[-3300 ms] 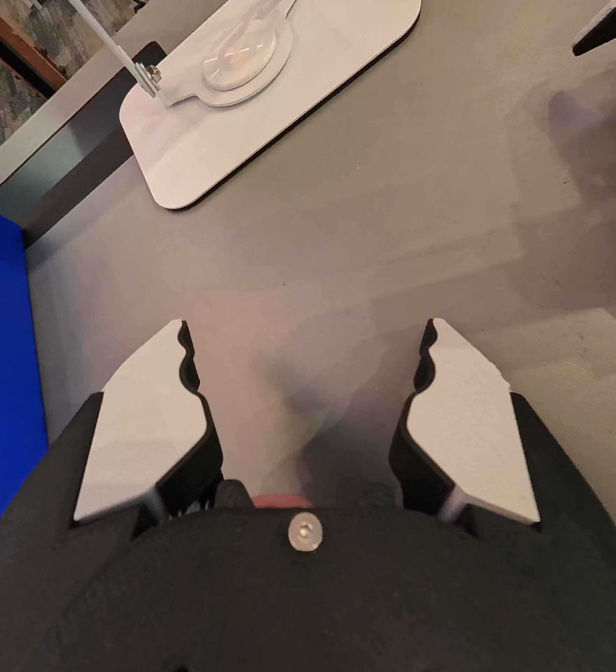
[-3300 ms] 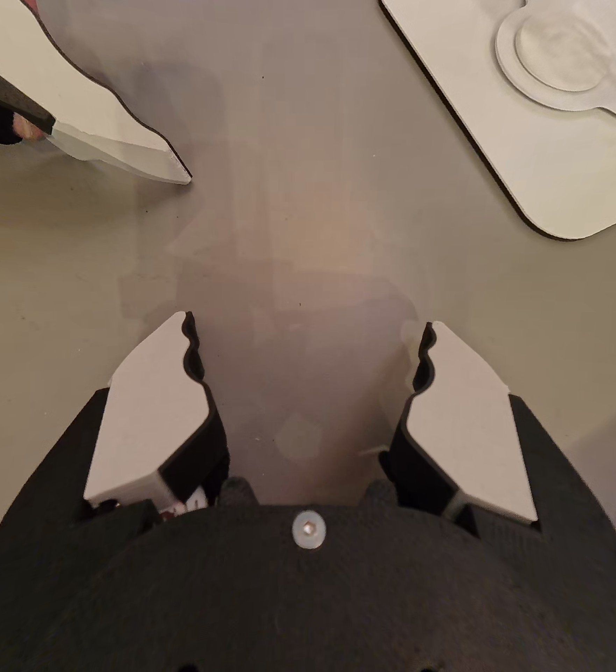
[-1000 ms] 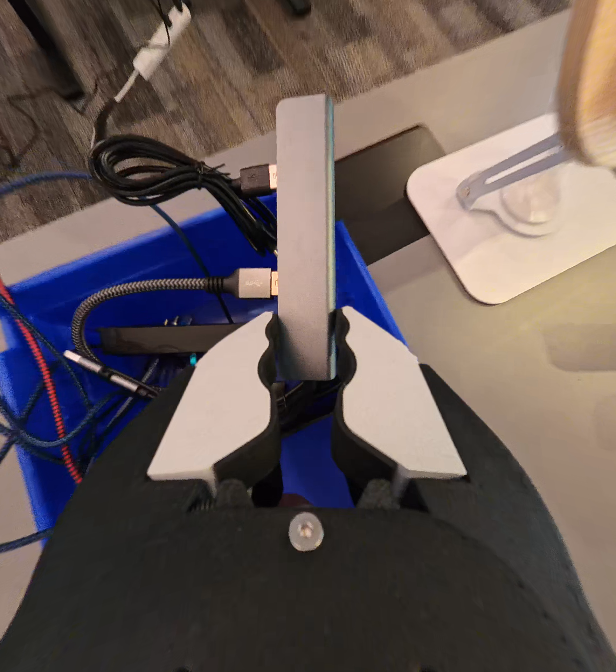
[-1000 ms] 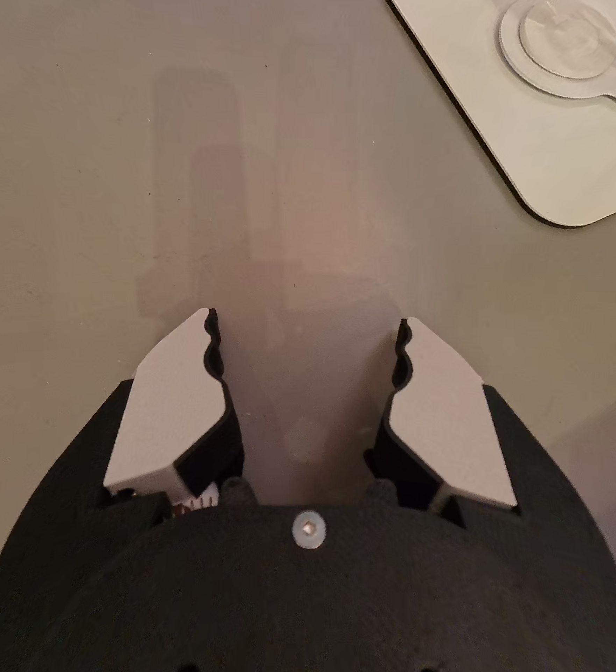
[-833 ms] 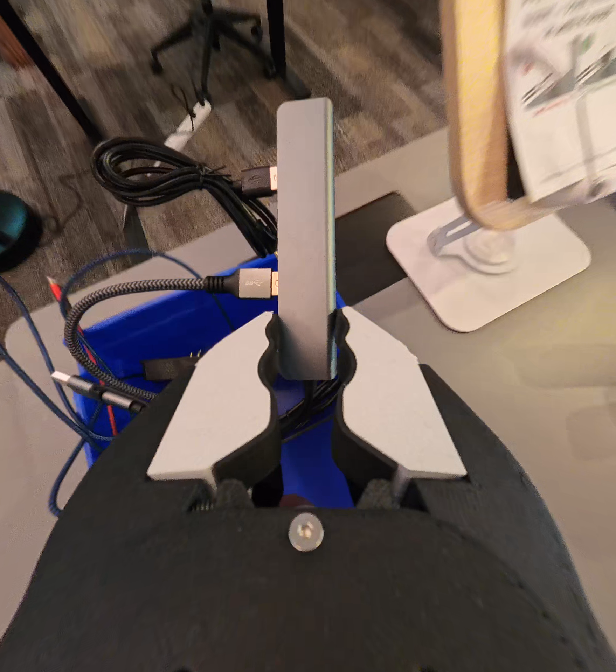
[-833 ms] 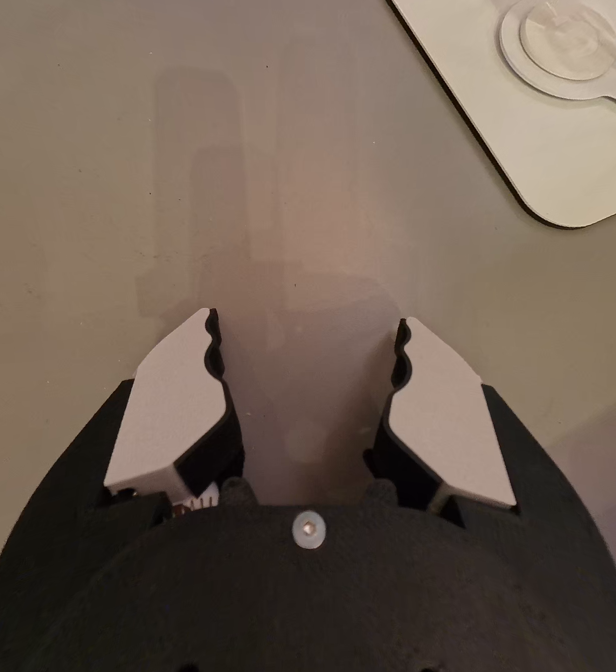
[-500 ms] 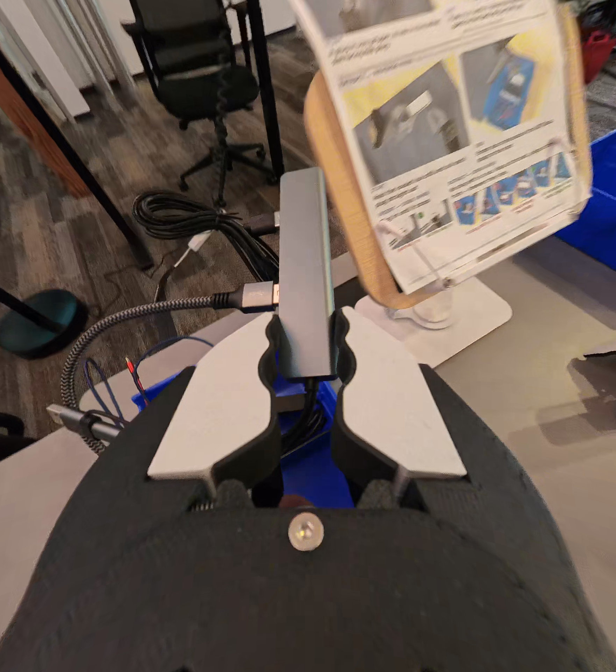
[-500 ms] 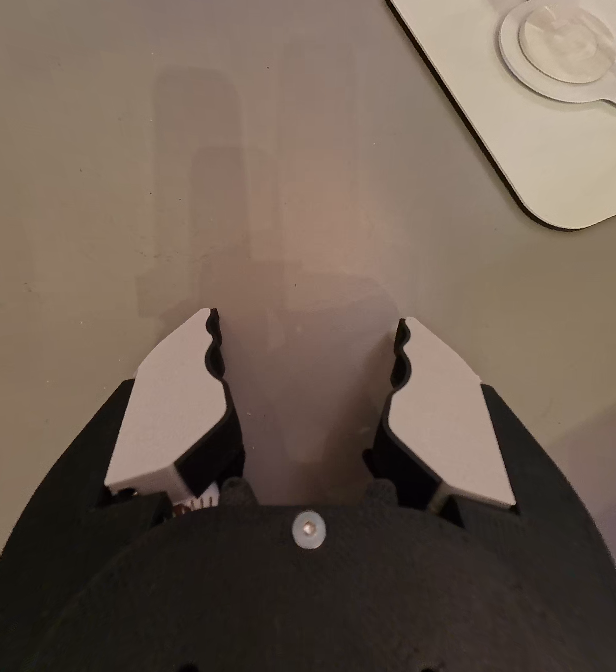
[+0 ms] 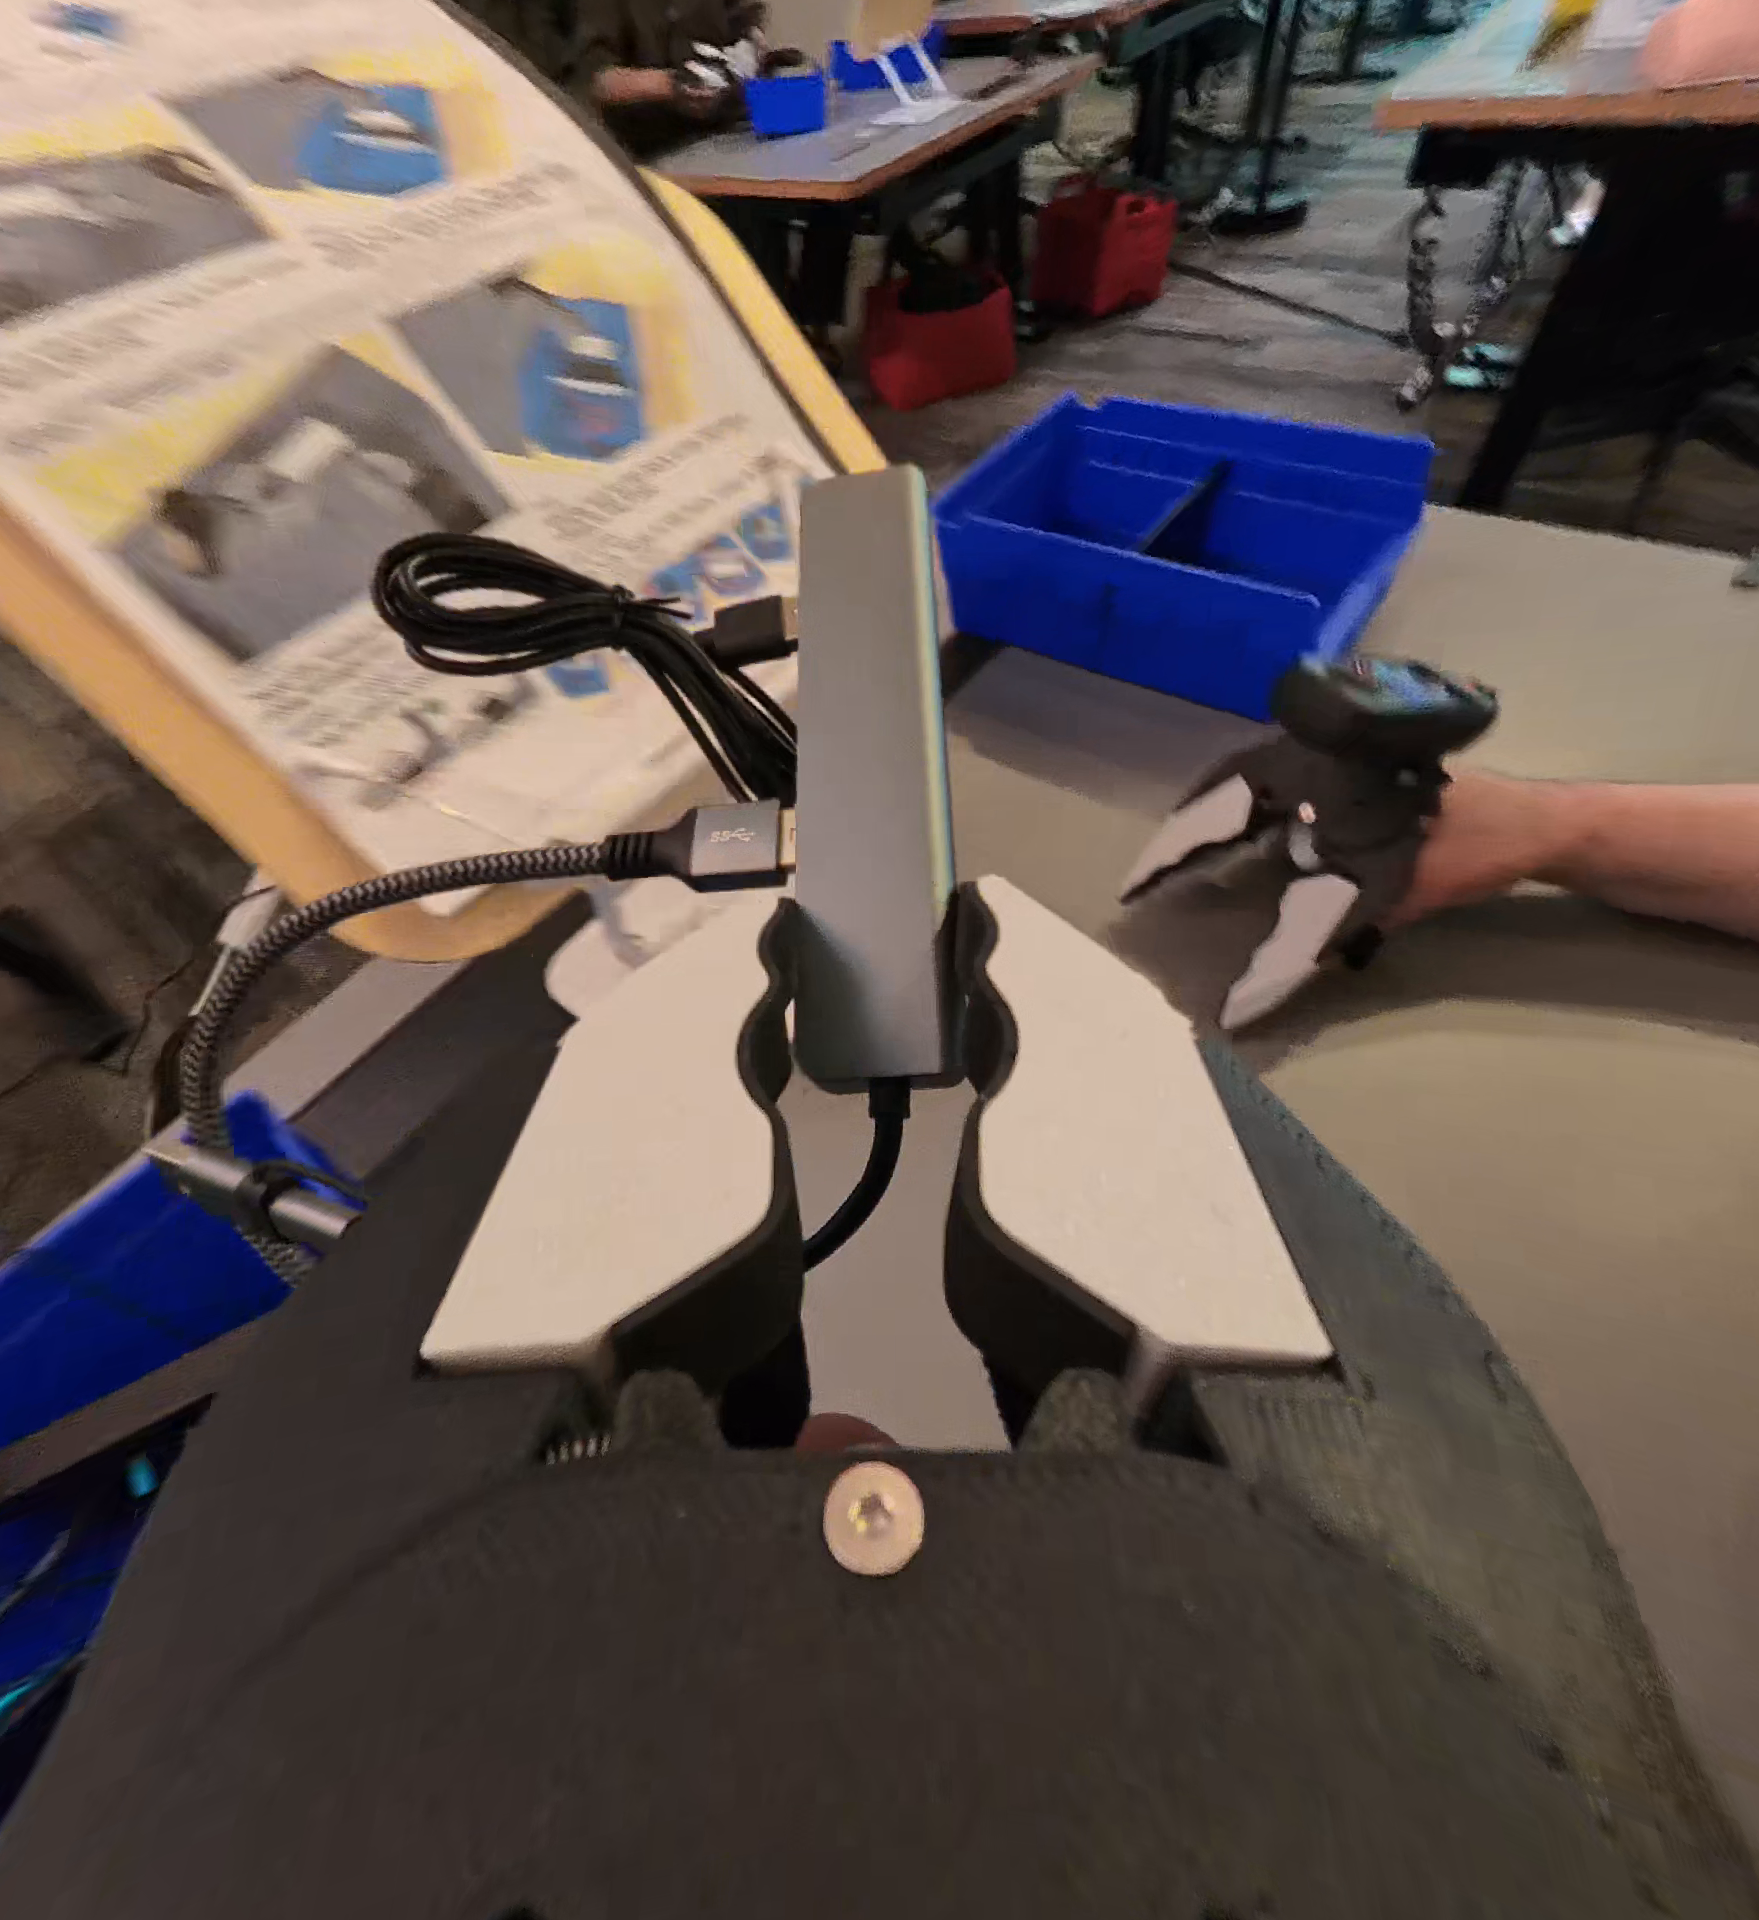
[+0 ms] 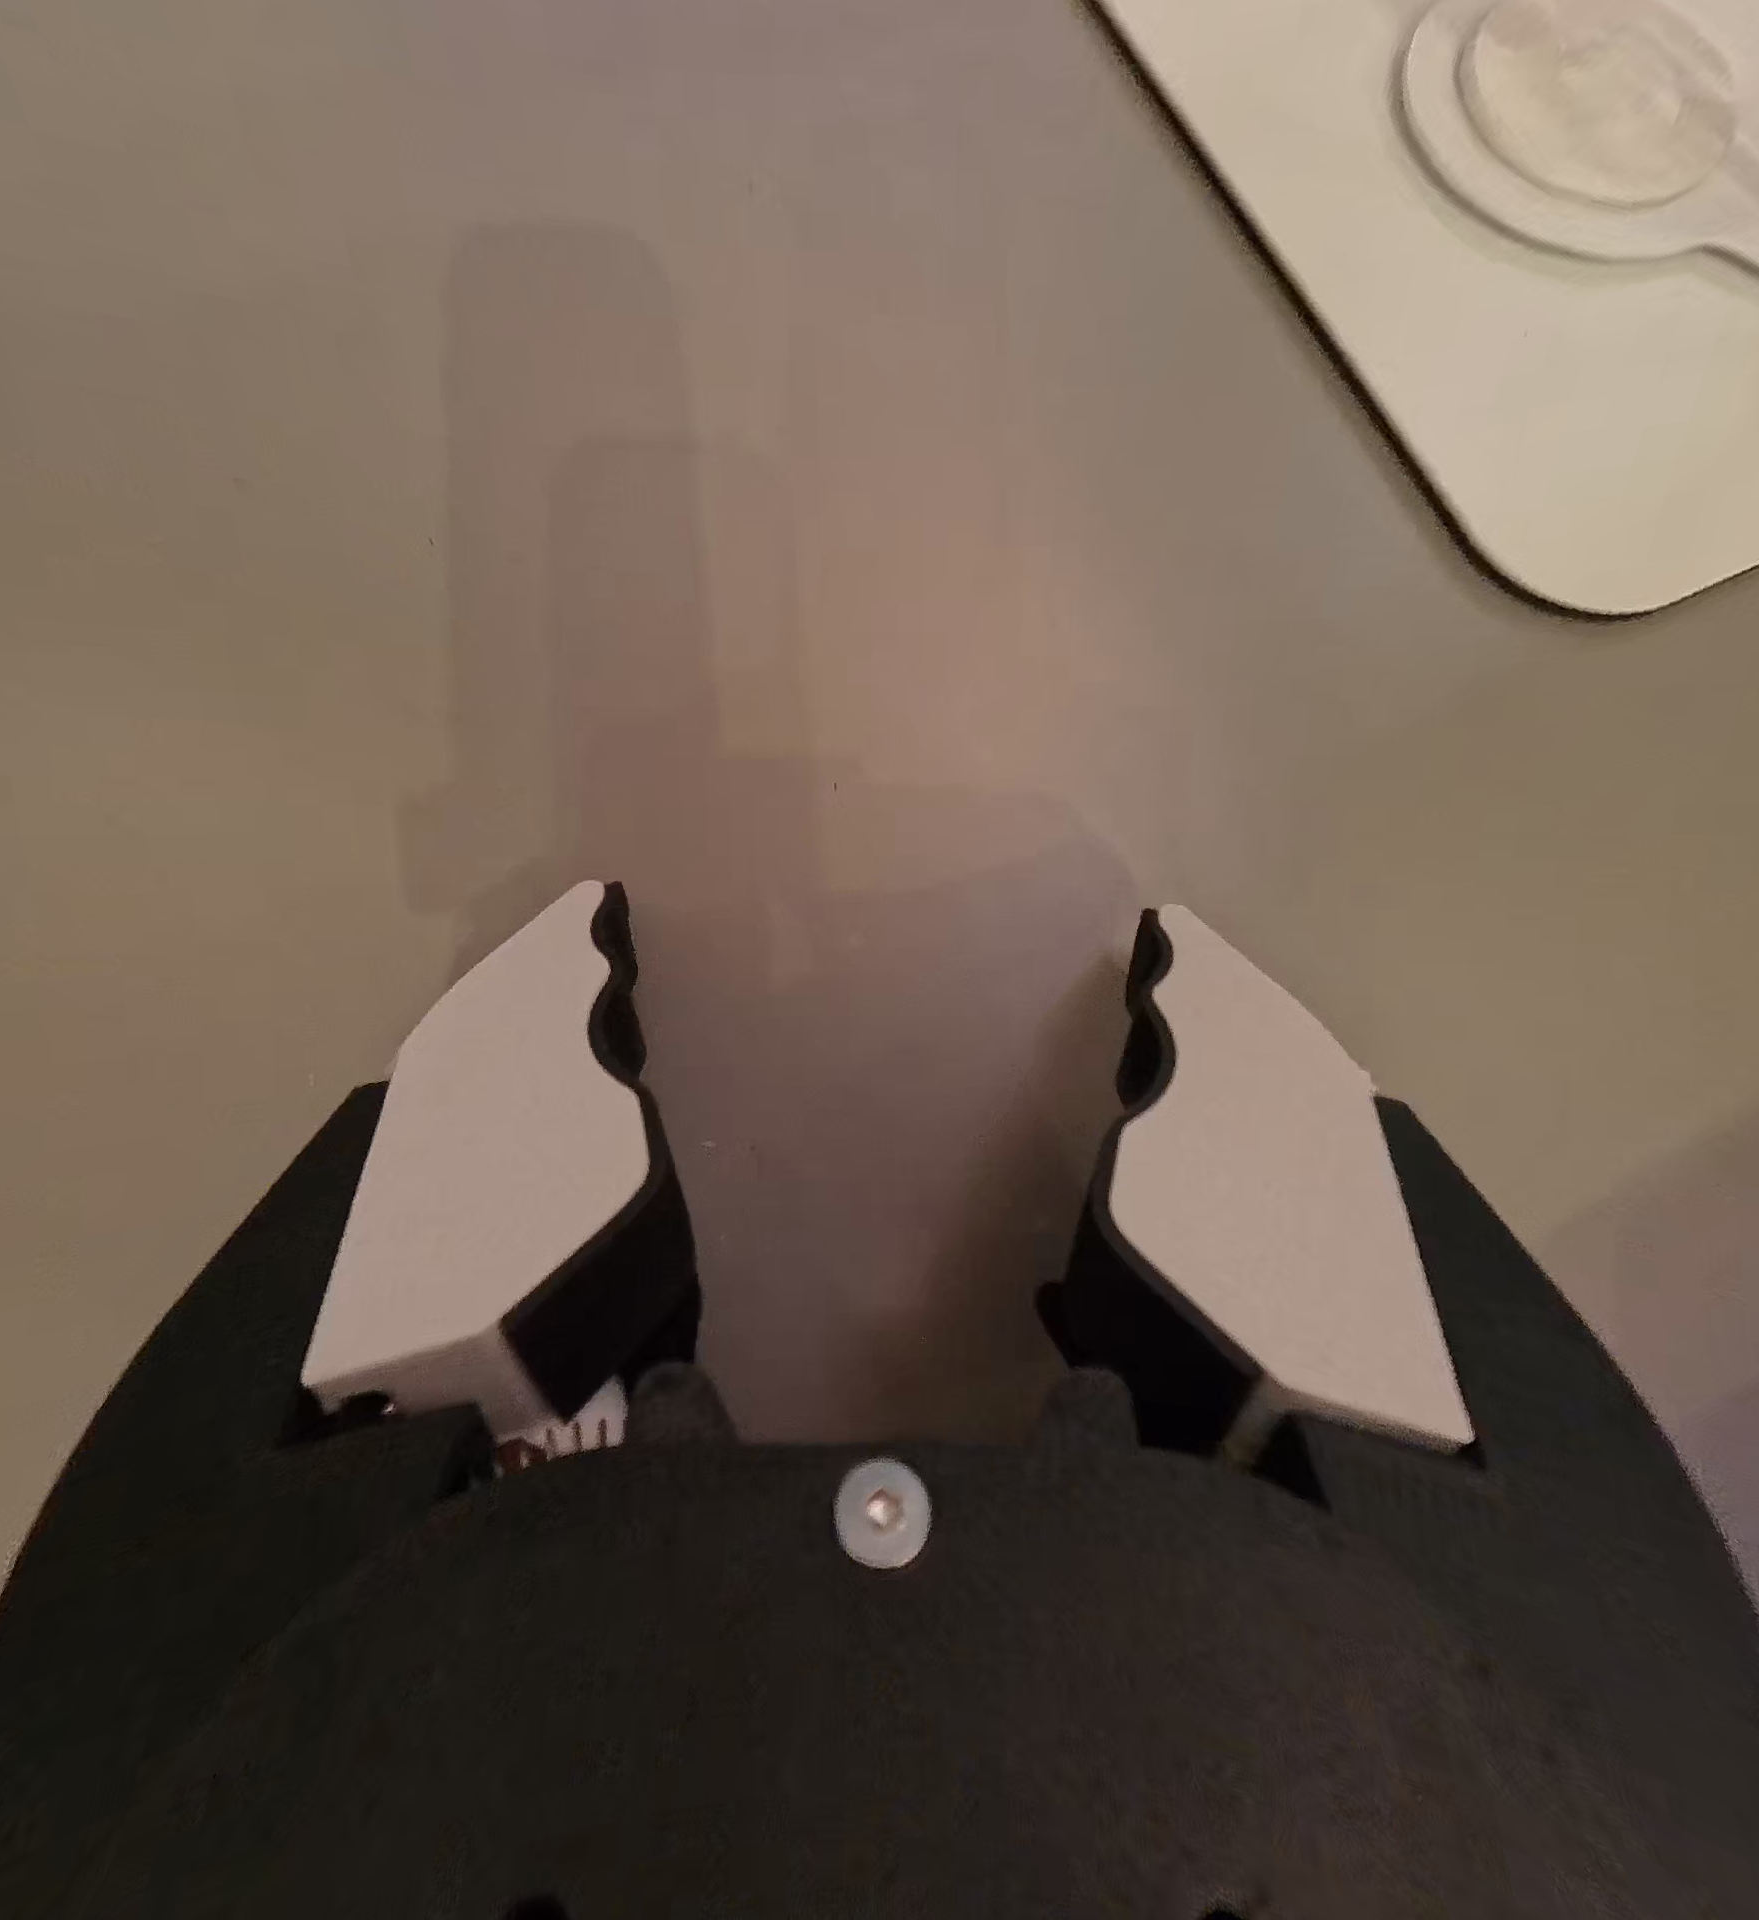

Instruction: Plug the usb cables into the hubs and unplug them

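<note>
Hub (image 9: 870, 748) — slim grey metal bar (braided cable (image 9: 355, 914) plugged in) — clamped in left jaws; right jaws gape wide, bare.

A grey table (image 10: 231, 416) carries everything. A white stand base (image 10: 1581, 395) lies on it ahead and right of the right claw (image 10: 885, 914). A blue bin (image 9: 1181, 540) sits on it beyond the left claw (image 9: 872, 914), to the right.
</note>
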Demonstrator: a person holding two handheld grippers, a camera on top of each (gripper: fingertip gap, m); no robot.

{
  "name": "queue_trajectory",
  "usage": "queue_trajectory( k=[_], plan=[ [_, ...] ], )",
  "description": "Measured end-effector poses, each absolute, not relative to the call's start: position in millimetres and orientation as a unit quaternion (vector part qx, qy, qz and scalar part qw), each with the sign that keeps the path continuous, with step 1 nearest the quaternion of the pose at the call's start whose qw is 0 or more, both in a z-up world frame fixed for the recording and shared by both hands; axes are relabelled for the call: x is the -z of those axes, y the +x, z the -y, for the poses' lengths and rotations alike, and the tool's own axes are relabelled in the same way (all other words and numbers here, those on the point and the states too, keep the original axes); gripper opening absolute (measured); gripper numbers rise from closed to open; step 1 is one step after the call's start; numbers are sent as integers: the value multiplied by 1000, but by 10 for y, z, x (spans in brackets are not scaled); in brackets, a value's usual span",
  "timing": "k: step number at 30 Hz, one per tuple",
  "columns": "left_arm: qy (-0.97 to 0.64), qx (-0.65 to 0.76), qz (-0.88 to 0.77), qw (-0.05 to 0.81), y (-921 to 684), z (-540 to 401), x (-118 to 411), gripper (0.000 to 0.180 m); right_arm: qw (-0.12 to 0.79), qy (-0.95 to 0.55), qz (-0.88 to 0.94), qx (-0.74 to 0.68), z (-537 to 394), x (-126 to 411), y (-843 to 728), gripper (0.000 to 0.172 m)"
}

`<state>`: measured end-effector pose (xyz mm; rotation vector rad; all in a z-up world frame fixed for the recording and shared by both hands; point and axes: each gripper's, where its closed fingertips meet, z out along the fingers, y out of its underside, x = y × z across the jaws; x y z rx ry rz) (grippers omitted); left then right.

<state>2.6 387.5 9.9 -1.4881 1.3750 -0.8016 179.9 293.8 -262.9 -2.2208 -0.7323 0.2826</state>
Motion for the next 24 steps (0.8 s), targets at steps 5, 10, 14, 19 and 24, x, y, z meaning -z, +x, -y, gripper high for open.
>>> queue_trajectory(
  k=[5, 10, 14, 19, 24],
  plan=[
    [-560, 336, -619, 437, 373, -3261, 502, 29, 451, -816, 241, -270, -2870, 2162, 1690, 88],
    [-510, 293, -683, 434, 638, -2937, 917, 29, 483, -662, 208, -535, -2508, 1312, 1657, 74],
    [-458, 234, -736, 441, 792, -2765, 1161, 29, 466, -602, 193, -619, -2354, 1048, 1728, 72],
    [-408, 205, -777, 434, 968, -2556, 1350, 29, 411, -624, 201, -634, -2322, 1207, 1542, 57],
    [-379, 192, -789, 444, 1064, -2522, 1325, 29, 395, -648, 213, -615, -2309, 1338, 1510, 18]
  ],
)
